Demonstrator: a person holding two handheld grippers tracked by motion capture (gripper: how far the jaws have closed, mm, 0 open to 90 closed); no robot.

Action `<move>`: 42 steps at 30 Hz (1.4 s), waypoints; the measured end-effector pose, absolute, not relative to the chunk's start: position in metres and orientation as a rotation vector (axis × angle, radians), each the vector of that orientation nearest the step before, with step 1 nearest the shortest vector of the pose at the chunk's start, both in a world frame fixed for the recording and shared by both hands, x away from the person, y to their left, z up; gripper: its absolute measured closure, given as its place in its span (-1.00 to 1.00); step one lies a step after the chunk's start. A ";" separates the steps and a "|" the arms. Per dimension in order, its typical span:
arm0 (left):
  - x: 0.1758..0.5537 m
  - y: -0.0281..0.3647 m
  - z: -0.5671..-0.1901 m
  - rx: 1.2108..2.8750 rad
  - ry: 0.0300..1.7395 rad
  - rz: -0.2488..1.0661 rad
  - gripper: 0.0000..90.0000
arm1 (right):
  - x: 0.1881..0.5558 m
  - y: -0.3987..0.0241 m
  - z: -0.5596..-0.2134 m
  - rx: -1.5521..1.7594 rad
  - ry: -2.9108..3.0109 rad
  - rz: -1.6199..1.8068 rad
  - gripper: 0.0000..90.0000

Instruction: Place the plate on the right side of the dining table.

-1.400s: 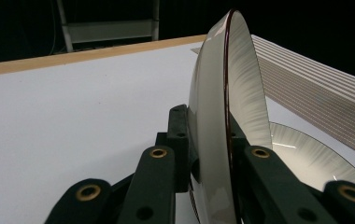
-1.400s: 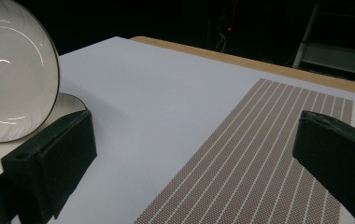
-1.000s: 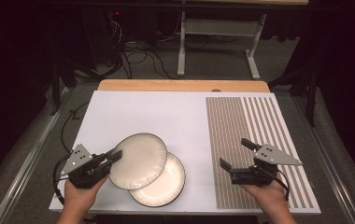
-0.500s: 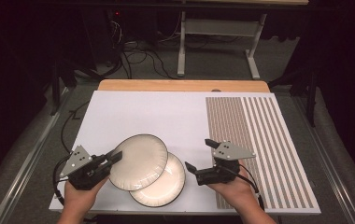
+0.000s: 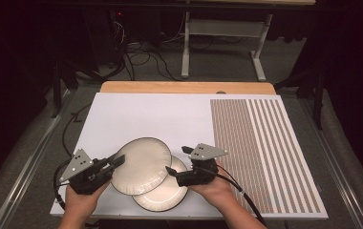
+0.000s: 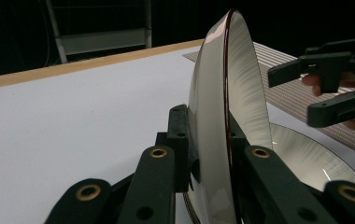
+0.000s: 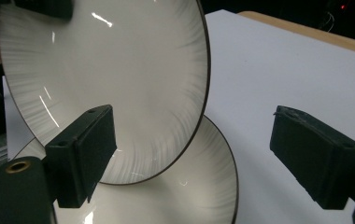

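Upper plate, tilted, rim in left tool

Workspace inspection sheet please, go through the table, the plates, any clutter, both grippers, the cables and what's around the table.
Surface: white board with a striped mat at the right, on a wooden table edge.
Job's things: upper plate tilted, overlapping the lower plate, which lies flat.
Clutter: nothing seen.
Grippers: left gripper shut on the upper plate's rim; right gripper open, jaws just been closing, over the lower plate's right edge, pads touching nothing.
Cables: one trails from each gripper; loose cables on the floor behind.
Surroundings: dark room, metal stand beyond the table.
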State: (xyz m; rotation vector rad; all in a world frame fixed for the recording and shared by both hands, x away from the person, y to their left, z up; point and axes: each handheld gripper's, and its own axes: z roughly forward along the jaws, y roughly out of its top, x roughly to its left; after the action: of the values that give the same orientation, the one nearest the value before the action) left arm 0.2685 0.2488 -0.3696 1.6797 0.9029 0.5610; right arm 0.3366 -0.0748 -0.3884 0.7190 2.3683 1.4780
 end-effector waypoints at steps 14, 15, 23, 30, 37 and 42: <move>0.268 0.250 -0.370 1.679 0.901 0.558 0.78 | 0.350 -0.053 -0.404 0.833 2.434 1.470 0.20; 0.268 0.250 -0.370 1.678 0.899 0.559 0.78 | 0.350 -0.053 -0.404 0.843 2.437 1.479 0.24; 0.267 0.250 -0.369 1.682 0.896 0.560 0.78 | 0.355 -0.050 -0.406 0.893 2.468 1.500 0.53; 0.266 0.250 -0.368 1.684 0.892 0.564 0.78 | 0.357 -0.052 -0.405 0.943 2.495 1.549 0.76; 0.264 0.254 -0.362 1.664 0.894 0.546 0.78 | 0.352 -0.055 -0.399 0.942 2.497 1.578 0.84; 0.262 0.252 -0.357 1.661 0.881 0.548 0.78 | 0.349 -0.059 -0.392 0.938 2.483 1.608 0.87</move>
State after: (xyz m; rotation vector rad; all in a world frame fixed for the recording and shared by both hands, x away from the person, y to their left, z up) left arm 0.2623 0.2522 -0.3573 1.6611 0.8815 0.5477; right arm 0.3489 -0.0593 -0.3920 0.9383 2.4829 1.6077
